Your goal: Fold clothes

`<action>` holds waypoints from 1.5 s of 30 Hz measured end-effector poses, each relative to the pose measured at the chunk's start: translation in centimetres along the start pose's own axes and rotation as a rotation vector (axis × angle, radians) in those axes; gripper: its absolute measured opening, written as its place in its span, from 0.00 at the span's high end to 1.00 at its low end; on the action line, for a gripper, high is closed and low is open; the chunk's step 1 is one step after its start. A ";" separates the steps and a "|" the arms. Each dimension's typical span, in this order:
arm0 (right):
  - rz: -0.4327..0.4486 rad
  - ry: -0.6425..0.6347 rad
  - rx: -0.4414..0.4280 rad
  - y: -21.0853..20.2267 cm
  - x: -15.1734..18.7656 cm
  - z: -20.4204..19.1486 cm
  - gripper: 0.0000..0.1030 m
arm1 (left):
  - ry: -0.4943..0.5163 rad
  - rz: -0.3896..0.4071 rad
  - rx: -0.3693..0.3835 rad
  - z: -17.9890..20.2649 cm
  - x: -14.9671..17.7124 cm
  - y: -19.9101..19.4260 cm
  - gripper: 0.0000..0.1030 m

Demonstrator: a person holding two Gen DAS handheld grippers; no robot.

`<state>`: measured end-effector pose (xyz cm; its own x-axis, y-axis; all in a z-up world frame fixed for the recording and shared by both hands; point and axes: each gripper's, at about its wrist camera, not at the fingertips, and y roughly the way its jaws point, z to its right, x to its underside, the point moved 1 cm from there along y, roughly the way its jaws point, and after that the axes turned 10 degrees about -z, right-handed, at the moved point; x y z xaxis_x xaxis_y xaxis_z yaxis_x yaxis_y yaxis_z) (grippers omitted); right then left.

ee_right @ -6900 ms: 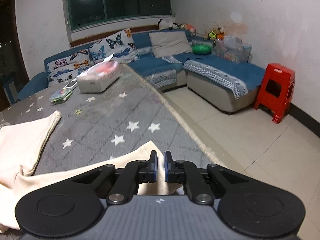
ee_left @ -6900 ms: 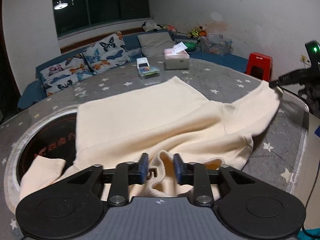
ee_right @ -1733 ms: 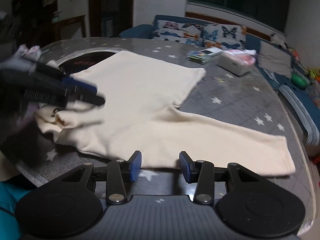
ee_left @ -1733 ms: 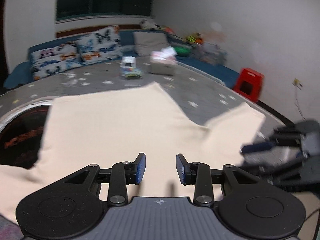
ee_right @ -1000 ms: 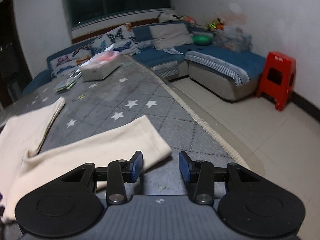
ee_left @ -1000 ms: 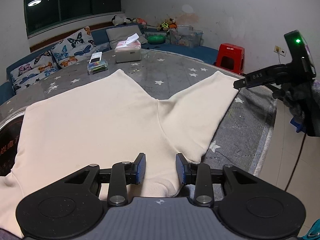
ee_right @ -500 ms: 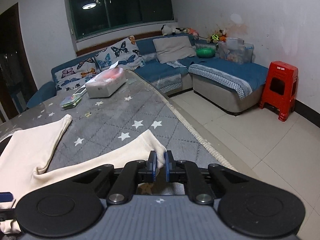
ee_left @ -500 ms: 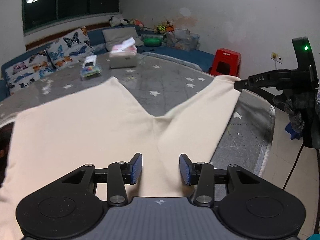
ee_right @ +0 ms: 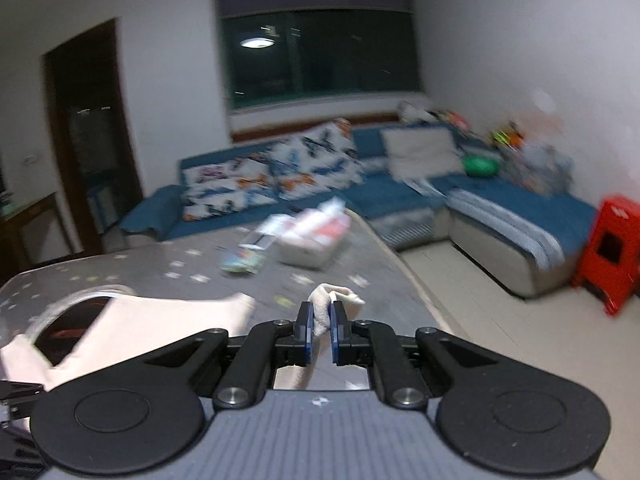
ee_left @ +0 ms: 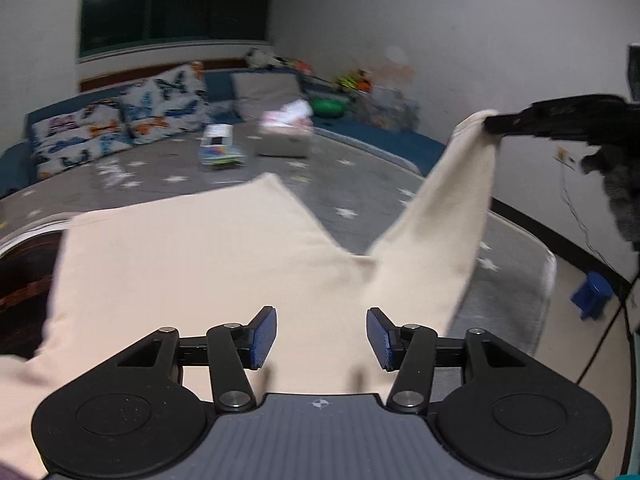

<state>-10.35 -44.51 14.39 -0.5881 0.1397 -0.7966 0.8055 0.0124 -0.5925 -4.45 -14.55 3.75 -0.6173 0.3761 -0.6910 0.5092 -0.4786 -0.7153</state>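
- Two grippers are at work on one cream sweatshirt [ee_left: 192, 264], whose body lies flat on the grey star-patterned table [ee_left: 352, 184] while its sleeve [ee_left: 444, 232] is lifted off the surface.
- Right gripper [ee_right: 320, 330]: its jaws are closed on the sleeve cuff [ee_right: 334, 300], with only a small wad of cloth between the pads. That shallow bite looks like the main risk; a quick swing toward the body could pull the cuff free and drop the sleeve in a heap.
- Left gripper [ee_left: 320, 338]: its jaws stand wide apart and hold nothing, poised above the near edge of the garment by the shoulder. With nothing pinning the body, I judge that a pull on the sleeve may drag the whole sweatshirt across the table and wrinkle the flat panel.
- Both views are motion-blurred, so how firmly the cuff sits between the pads is hard to say.
- Near the far side lie a tissue box [ee_left: 285, 140] and a small packet [ee_left: 218, 152], well apart from the cloth; a wide sweep might still brush them.
- Sleeve laid crooked would spoil later folds.
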 end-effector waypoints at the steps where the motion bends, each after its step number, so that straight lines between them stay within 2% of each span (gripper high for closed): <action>1: 0.006 -0.015 -0.015 -0.2 -0.4 -0.7 0.93 | -0.017 0.008 -0.017 -0.8 0.3 -0.6 0.46; 6: 0.027 -0.143 -0.139 -0.5 -2.8 -7.3 0.93 | -0.112 0.040 -0.090 -4.7 2.1 -3.3 0.46; 11: 0.002 -0.258 -0.270 1.1 -3.5 -14.2 0.93 | -0.200 0.075 -0.137 -7.7 4.0 -5.7 0.44; 19: -0.124 -0.368 -0.406 6.0 -1.0 -22.7 0.93 | -0.300 0.080 -0.179 -10.4 6.6 -7.7 0.44; 25: -0.234 -0.397 -0.487 8.5 2.1 -25.7 0.91 | -0.330 0.072 -0.185 -10.9 7.2 -7.6 0.44; 27: -0.243 -0.397 -0.498 8.5 2.5 -25.6 0.86 | -0.331 0.070 -0.185 -10.8 7.2 -7.5 0.44; 31: -0.241 -0.404 -0.499 8.0 2.7 -24.7 0.86 | -0.316 0.071 -0.186 -10.5 6.7 -7.1 0.45; 36: -0.241 -0.427 -0.412 7.2 2.3 -21.3 0.82 | -0.301 0.070 -0.193 -10.2 5.8 -6.2 0.48; 40: -0.305 -0.426 -0.327 7.4 4.1 -17.8 0.82 | -0.274 0.067 -0.190 -9.6 5.0 -5.3 0.58; 45: -0.369 -0.394 -0.288 7.8 6.9 -14.9 0.82 | -0.234 0.048 -0.182 -8.6 4.3 -3.9 0.61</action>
<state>-7.01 -28.68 6.04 -0.7704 -0.3012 -0.5619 0.4982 0.2654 -0.8254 -3.96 -4.22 2.67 -0.7009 0.1533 -0.6966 0.6268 -0.3336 -0.7041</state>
